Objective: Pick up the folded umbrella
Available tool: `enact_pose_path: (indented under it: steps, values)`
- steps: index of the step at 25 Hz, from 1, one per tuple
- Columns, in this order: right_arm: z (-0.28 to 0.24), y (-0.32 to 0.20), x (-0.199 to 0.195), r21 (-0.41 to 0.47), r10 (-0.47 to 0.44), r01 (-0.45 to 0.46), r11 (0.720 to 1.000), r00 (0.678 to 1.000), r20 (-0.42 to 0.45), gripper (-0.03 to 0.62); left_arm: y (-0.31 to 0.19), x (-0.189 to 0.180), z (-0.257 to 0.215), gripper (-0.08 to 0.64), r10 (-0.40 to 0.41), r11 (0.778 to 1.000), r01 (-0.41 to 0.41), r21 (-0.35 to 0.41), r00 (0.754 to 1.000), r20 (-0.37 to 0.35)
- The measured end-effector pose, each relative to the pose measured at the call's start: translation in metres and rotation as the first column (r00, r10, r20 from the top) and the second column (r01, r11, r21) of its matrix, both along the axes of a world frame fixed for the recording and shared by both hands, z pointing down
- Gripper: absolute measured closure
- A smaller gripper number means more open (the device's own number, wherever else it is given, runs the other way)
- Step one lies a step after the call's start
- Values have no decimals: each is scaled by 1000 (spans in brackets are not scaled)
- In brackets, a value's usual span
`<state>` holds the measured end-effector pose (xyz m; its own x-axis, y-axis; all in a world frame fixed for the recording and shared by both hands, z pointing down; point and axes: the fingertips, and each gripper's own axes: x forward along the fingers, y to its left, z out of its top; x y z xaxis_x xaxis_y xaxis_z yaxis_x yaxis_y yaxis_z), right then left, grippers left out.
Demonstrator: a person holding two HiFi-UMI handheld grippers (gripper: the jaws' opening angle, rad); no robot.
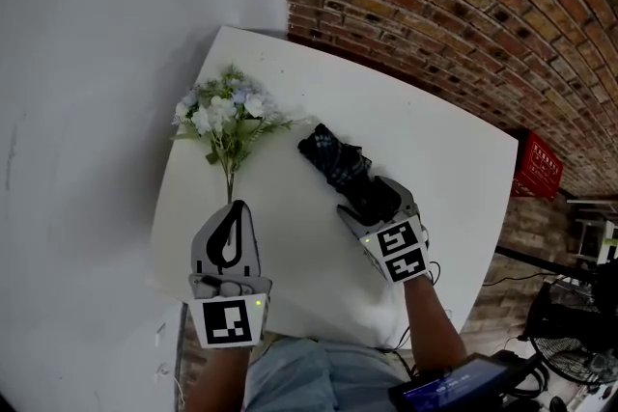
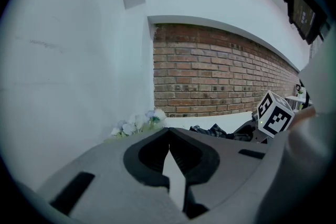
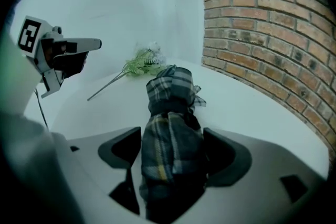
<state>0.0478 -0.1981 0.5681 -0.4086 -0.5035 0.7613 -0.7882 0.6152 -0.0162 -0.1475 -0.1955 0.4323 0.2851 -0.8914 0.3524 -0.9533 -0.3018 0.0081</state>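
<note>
The folded umbrella (image 1: pixel 333 159), dark plaid cloth with grey bands and a thin yellow line, is lying bundled near the middle of the white desk (image 1: pixel 454 169), running from 5 o'clock toward 11 o'clock. The right gripper (image 1: pixel 372 198) is pinching its near end between its fingers.

The head view looks steeply down over the whole counter (image 1: pixel 435 169). The left gripper view sits low, facing the brick wall (image 2: pixel 220 71); the right gripper view — close on the umbrella (image 3: pixel 170 128) — faces the flowers (image 3: pixel 144 60), which all three views share.
</note>
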Motion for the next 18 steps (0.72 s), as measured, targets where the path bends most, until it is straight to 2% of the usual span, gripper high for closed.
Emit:
enact_pose_path:
  steps: [6, 18]
  values:
    - [0, 0, 0, -1, -9, 9, 1000, 1000, 6, 226, -2, 6, 1, 553, 10, 1000, -10, -3, 1000, -3]
    - [-2, 5, -3, -2, -7, 7, 1000, 1000, 19, 322, 0, 3, -2, 553, 4, 1000, -4, 1, 1000, -5]
